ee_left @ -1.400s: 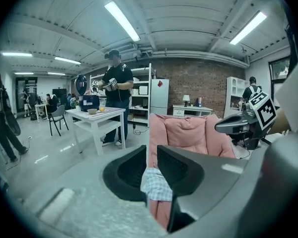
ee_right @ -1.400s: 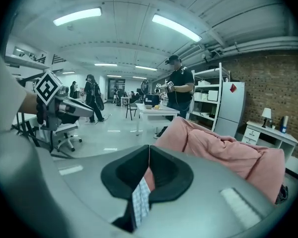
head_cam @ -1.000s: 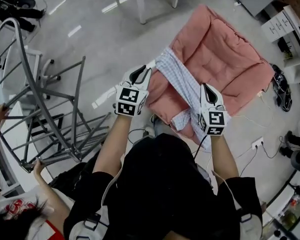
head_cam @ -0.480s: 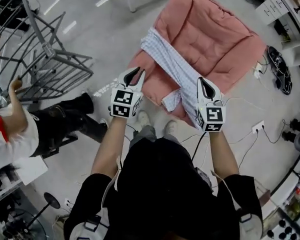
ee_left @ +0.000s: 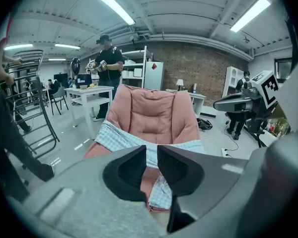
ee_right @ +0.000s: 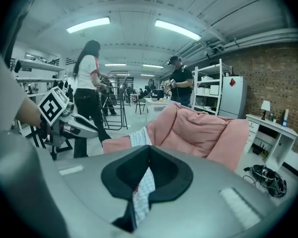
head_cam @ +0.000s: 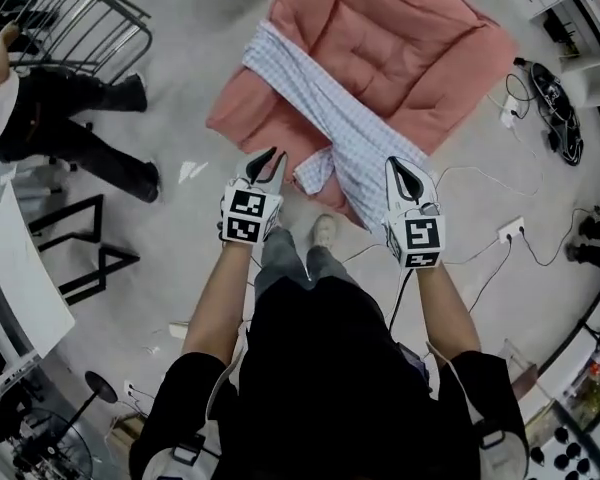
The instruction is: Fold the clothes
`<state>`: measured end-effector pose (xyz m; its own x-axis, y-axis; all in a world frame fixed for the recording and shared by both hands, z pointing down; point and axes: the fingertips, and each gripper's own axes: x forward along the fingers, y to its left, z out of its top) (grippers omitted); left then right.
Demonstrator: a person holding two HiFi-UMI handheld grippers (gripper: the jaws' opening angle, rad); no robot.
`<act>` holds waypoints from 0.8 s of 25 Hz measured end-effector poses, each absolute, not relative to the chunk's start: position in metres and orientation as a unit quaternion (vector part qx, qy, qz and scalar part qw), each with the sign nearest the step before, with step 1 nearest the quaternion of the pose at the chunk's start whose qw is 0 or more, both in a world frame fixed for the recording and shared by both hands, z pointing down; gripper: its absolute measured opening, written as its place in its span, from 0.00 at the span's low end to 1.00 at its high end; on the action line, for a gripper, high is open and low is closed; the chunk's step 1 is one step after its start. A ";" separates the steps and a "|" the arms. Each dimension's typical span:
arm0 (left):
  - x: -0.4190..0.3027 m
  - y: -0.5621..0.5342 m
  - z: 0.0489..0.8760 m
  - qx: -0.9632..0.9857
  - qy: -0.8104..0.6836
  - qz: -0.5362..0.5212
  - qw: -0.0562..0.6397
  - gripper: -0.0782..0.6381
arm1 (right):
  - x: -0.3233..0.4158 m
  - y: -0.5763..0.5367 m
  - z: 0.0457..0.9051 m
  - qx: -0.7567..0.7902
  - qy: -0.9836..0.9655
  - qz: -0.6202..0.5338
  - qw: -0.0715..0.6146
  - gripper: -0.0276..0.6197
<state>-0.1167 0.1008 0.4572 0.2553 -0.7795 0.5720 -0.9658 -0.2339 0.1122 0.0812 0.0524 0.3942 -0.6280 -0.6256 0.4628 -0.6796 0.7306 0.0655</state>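
Note:
A blue-and-white checked garment [head_cam: 330,108] lies stretched slantwise across a pink padded cushion [head_cam: 400,38] on the floor. My right gripper [head_cam: 400,165] is shut on the garment's near end, just off the cushion's front edge. In the right gripper view the checked cloth [ee_right: 145,182] hangs down out of the closed jaws of the right gripper [ee_right: 149,150]. My left gripper [head_cam: 272,155] hovers left of a loose hanging flap, apart from it. In the left gripper view the left gripper [ee_left: 152,150] shows a narrow gap with nothing in it; the garment [ee_left: 119,138] lies beyond.
A person in dark trousers [head_cam: 70,118] stands at the upper left beside a metal rack [head_cam: 80,8]. Cables and a power strip [head_cam: 515,230] lie on the floor to the right. A black stand [head_cam: 70,248] and a white table edge [head_cam: 10,288] are at the left.
Both grippers have drawn back from the cushion, which now sits higher in the head view. The garment has been pulled out longer across it. The metal rack and the person have shifted to the upper left.

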 end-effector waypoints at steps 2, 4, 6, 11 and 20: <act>-0.110 0.102 0.476 0.756 -0.570 0.208 0.245 0.21 | 0.090 0.055 0.404 0.362 -0.899 0.065 0.238 0.05; -0.106 0.101 0.501 0.752 -0.565 0.218 0.259 0.21 | 0.095 0.055 0.417 0.360 -0.898 0.073 0.242 0.05; -0.102 0.103 0.530 0.749 -0.556 0.235 0.272 0.21 | 0.098 0.058 0.434 0.356 -0.897 0.083 0.249 0.05; -0.093 0.107 0.611 0.743 -0.530 0.266 0.310 0.21 | 0.101 0.060 0.480 0.351 -0.892 0.100 0.266 0.05; -0.083 0.121 0.753 0.723 -0.491 0.314 0.370 0.24 | 0.110 0.079 0.548 0.353 -0.883 0.135 0.280 0.05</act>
<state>-0.0829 0.1213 0.7532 0.3200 -0.4784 0.8177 -0.9430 -0.2442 0.2262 0.1096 0.0790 0.5476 -0.5943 -0.5466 0.5900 -0.6980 0.7149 -0.0407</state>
